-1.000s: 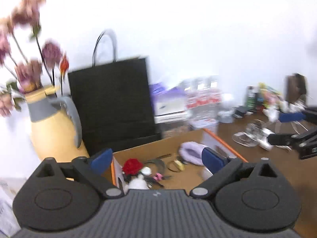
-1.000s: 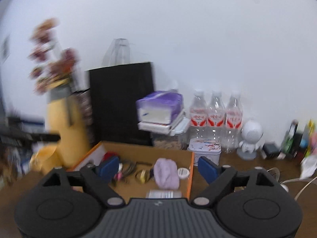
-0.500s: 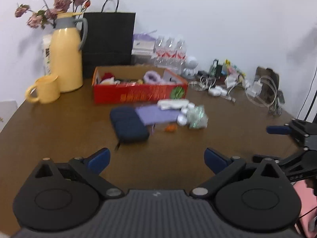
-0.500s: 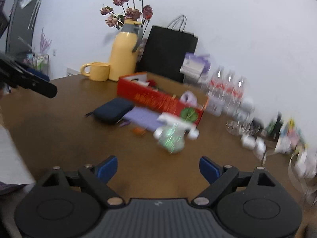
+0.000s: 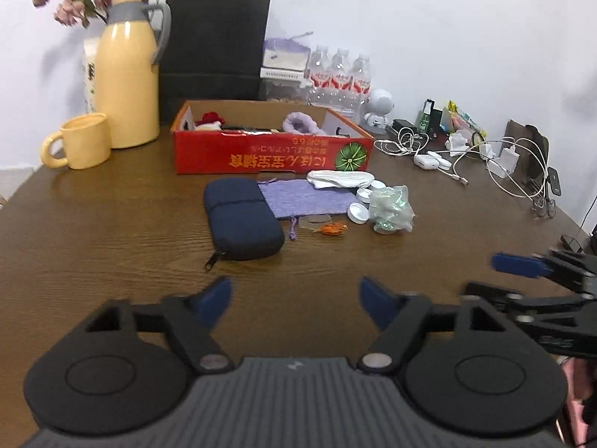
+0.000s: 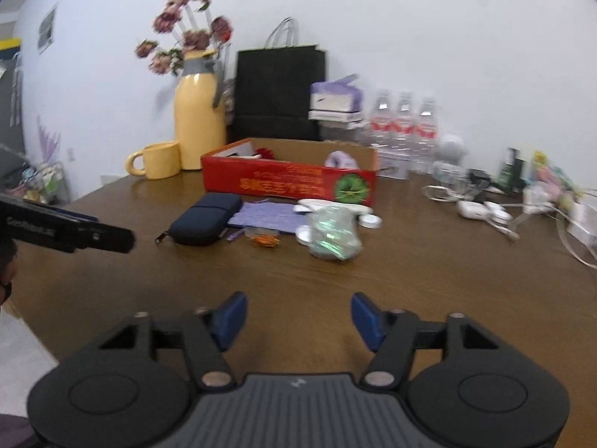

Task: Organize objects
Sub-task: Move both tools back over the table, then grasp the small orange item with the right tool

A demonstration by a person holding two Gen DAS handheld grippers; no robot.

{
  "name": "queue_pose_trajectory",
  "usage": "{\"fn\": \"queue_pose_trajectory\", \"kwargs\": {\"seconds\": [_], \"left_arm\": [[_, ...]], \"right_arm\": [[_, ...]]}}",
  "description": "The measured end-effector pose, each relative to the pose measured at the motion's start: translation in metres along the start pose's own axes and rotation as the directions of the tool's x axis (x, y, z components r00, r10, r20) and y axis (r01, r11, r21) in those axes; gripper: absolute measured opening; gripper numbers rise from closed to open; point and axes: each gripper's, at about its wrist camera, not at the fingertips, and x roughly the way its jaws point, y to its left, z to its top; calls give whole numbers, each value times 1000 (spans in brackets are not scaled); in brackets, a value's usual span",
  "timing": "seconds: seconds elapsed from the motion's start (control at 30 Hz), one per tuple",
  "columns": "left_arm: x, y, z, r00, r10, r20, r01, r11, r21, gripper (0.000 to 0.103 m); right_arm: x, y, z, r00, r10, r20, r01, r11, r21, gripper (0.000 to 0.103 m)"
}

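Observation:
A red cardboard box (image 5: 272,156) (image 6: 289,183) stands at the middle of the brown table and holds several small items. In front of it lie a navy zip case (image 5: 240,220) (image 6: 205,218), a purple knit pouch (image 5: 308,198) (image 6: 266,214), a white folded cloth (image 5: 341,179), white lids (image 5: 358,212), a crumpled clear bag (image 5: 390,209) (image 6: 332,235) and a small orange item (image 5: 332,228) (image 6: 265,239). My left gripper (image 5: 294,298) is open and empty, low over the near table. My right gripper (image 6: 298,317) is open and empty, also near the front edge.
A yellow jug with flowers (image 5: 125,82), a yellow mug (image 5: 80,145), a black paper bag (image 5: 214,48), water bottles (image 5: 339,74) and a tissue pack line the back. Cables and chargers (image 5: 466,153) crowd the right side. The other gripper shows at the right edge (image 5: 541,287).
Both grippers have pulled back from close over the box to the near side of the table. Their jaws stand a little narrower than half a second ago.

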Motion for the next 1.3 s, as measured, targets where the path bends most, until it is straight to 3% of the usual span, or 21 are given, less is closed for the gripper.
{"fn": "queue_pose_trajectory", "kwargs": {"seconds": [0.07,0.17,0.33,0.43,0.47,0.53,0.57,0.73,0.83,0.93,1.03,1.13,1.3], "left_arm": [[15,-1,7,1000,-27,8,27,999,29,64],[44,-5,20,1000,-29,6,28,995,93,64],[86,-5,41,999,-42,-31,47,986,163,62],[100,0,43,998,-50,-42,55,988,144,62],[105,1,43,997,-62,-47,68,988,138,62],[114,-2,42,996,-75,-55,83,986,147,62],[119,-4,42,995,-83,-58,92,983,162,59],[143,-19,41,994,-87,-69,102,961,256,54],[156,-32,40,993,-96,-72,114,940,321,46],[171,-42,40,997,-41,-62,61,925,374,42],[176,-43,45,997,-19,-72,44,927,373,29],[173,-46,44,995,-30,-98,65,925,374,5],[161,-57,30,998,33,-54,-8,913,408,5]], "right_arm": [[28,5,10,999,42,14,-41,999,-36,59],[82,14,32,996,82,-22,-84,990,-109,58],[159,20,57,984,133,-118,-153,972,-180,39],[179,16,55,977,158,-147,-184,965,-185,38],[182,13,54,977,166,-137,-188,967,-172,38],[184,5,53,970,199,-140,-218,966,-136,17],[184,0,53,967,209,-145,-227,967,-117,14],[174,-17,49,978,149,-149,-173,972,-161,13],[171,-42,44,981,134,-140,-148,984,-97,14],[171,-59,41,985,119,-128,-126,991,-48,14],[172,-64,41,982,135,-128,-140,990,-24,14],[172,-65,42,982,140,-128,-144,989,-21,15],[170,-66,41,980,151,-128,-153,988,0,15]]}}
